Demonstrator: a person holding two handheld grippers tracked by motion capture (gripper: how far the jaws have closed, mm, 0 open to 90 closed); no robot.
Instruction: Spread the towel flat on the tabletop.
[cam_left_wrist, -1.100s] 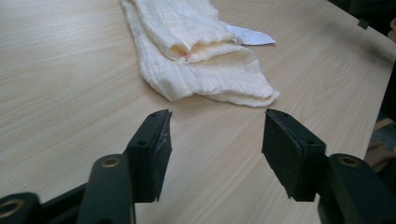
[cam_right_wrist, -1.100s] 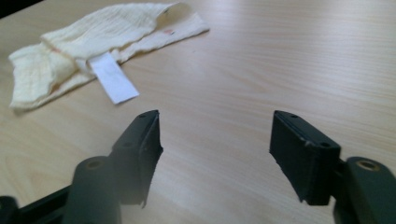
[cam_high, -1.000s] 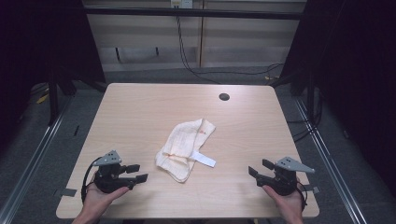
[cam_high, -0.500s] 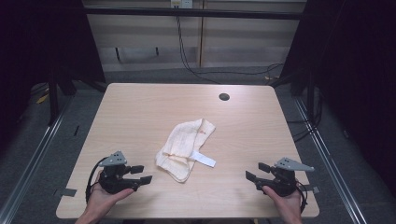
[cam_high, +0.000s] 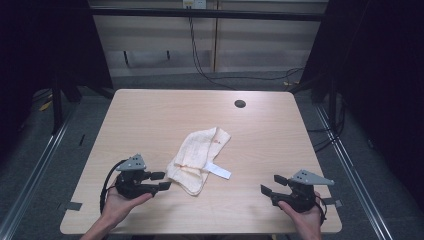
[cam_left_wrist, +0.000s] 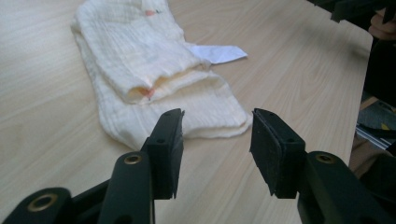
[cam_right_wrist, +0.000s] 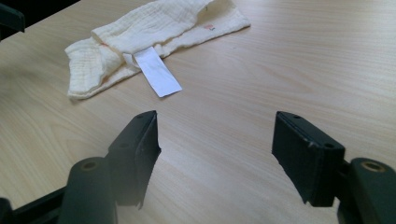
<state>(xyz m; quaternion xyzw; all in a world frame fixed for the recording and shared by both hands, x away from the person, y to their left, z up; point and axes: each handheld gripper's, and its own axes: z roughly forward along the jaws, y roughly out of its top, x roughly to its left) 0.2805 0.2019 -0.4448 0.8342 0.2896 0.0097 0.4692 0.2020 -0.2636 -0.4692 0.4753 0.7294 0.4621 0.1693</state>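
The cloth lies just at two o'clock of the left gripper, fingers apart; the right gripper, fingers also apart, sits farther off.

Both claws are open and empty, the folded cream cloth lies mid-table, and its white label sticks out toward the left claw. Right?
Not quite. The white label sticks out of the cream cloth toward the right claw, as the high view shows. The rest holds: both claws, the left claw too, are open and empty.
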